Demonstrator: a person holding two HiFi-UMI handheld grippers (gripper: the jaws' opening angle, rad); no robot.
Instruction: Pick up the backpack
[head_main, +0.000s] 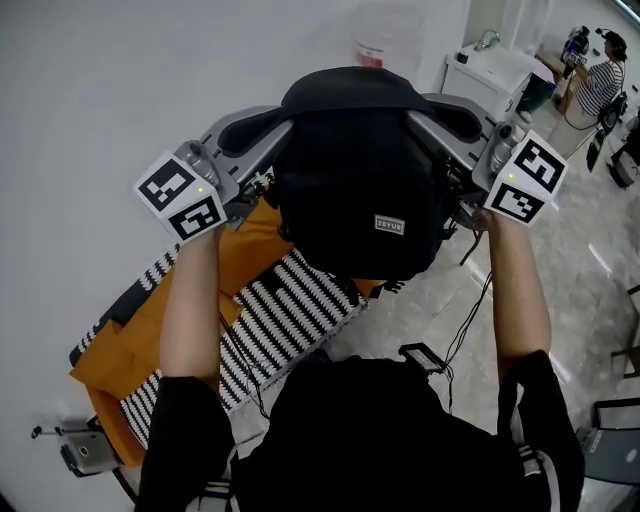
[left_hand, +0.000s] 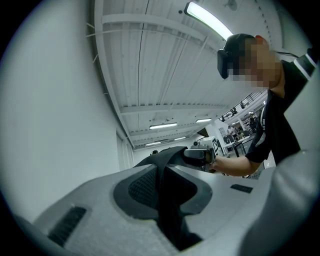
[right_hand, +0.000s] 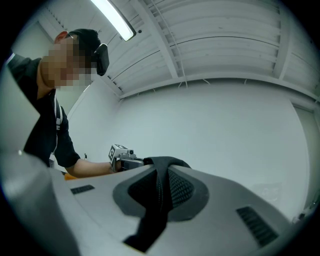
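Black fabric backpack (head_main: 360, 190) up in the air, slung between both tools by its black padded strap (head_main: 350, 85). Left tool (left_hand: 162, 192) clamped narrow on one end of that strap, with the dark pads pinching the band from both sides. Right tool (right_hand: 160, 192) likewise, shut tight on the other end. Hangs in front of the orange cloth with black-and-white striped panels (head_main: 290, 310) spread on the surface below. From the head view, overlaps that cloth at the bottom edge, so cannot tell whether fully clear of it. Judged step: the lift itself, with the grasp made and the weight apparently carried through the strap. Next move, most likely: hold both grips firm and raise both hands evenly, so as to carry the bag level and free of swing. Worth watching for the strap sliding through the pads. Calls for no regrasp, by the look of it.
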